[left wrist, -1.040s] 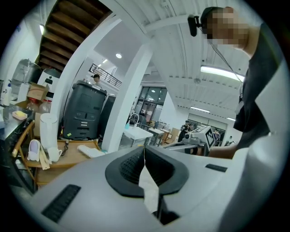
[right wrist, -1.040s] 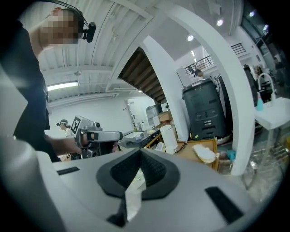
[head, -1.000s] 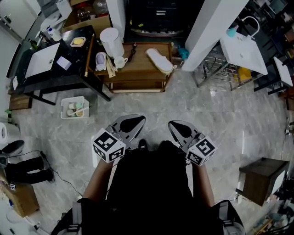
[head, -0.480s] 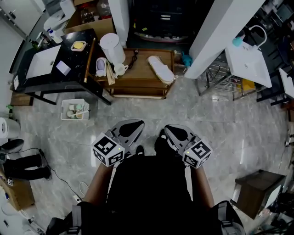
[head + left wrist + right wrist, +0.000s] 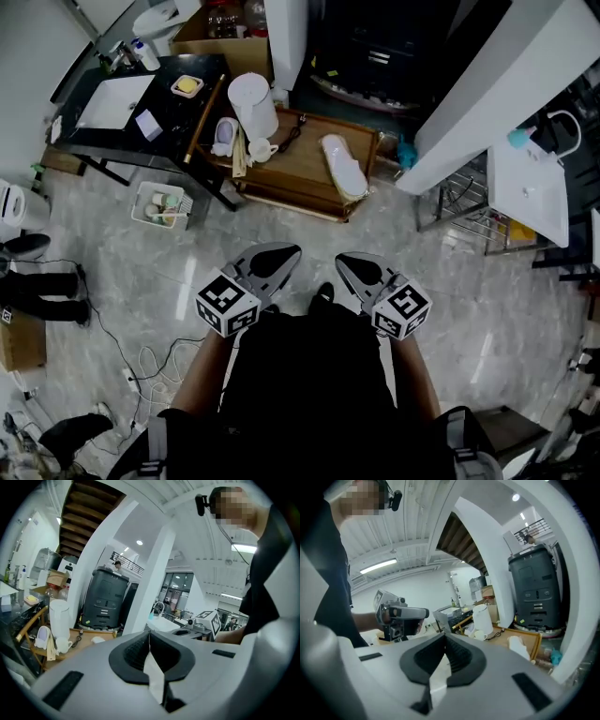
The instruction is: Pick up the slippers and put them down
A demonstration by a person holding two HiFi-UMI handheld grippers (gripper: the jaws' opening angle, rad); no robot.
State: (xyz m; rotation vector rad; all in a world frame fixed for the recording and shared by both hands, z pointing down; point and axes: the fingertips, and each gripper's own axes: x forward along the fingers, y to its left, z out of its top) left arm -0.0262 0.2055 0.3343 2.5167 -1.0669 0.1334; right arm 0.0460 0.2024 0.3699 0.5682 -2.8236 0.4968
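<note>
One white slipper [image 5: 343,166] lies on the low wooden table [image 5: 302,192], far ahead of both grippers. It also shows as a small pale shape [image 5: 97,640] in the left gripper view and the slipper [image 5: 518,648] sits at the table's right end in the right gripper view. My left gripper [image 5: 281,255] and right gripper [image 5: 345,263] are held side by side over the marble floor, close to the person's body. Both are shut with nothing in them. The jaws of the left gripper [image 5: 149,635] and the right gripper [image 5: 444,638] meet along a closed seam.
A white cylindrical container [image 5: 254,103], a cup [image 5: 262,150] and a pale lavender object [image 5: 224,136] stand on the table's left end. A black table with a white basin [image 5: 122,98] is to the left, a white basket [image 5: 161,204] and cables [image 5: 141,361] on the floor, a metal rack [image 5: 459,214] to the right.
The whole view has shifted: the wooden table with the slipper now sits lower and further right in the head view. Both grippers remain shut and side by side.
</note>
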